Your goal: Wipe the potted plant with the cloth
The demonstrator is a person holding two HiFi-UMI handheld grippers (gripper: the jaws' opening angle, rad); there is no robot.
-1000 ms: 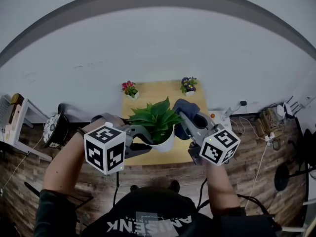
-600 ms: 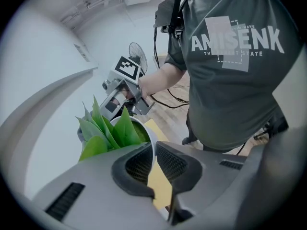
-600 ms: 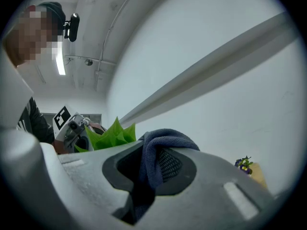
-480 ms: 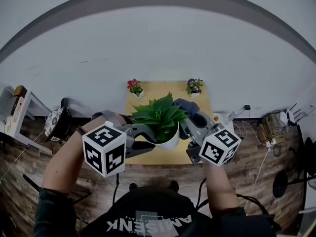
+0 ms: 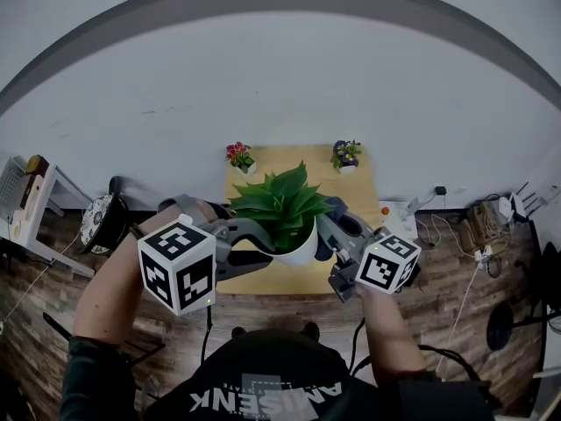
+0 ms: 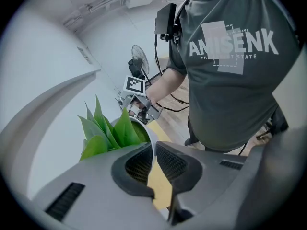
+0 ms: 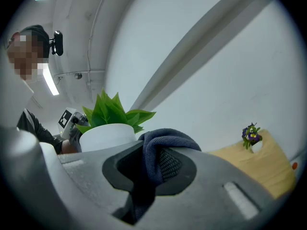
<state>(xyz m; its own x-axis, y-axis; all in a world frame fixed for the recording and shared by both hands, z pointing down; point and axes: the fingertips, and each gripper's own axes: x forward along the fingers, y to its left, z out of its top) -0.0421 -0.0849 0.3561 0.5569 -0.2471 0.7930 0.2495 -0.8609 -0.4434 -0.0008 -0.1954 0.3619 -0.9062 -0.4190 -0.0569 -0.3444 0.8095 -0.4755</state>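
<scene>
- We are clamping the left gripper point(image 6: 154, 163) on the rim of the white pot point(image 5: 299, 249): one jaw is sitting inside the wall, one outside, nearly together.
- We are holding the potted plant point(image 5: 282, 203) at the near edge of the table point(image 5: 355, 191), with its green leaves pointing up.
- We are gripping the dark blue cloth point(image 7: 165, 139) in the right gripper point(image 7: 154, 166), jaws closed on a bunched fold.
- We are holding the cloth just beside the pot's right side, below the leaves; we cannot tell whether they touch.
- We are noting two small flower pots at the table's far corners, pink point(image 5: 238, 158) and purple point(image 5: 345, 155).
</scene>
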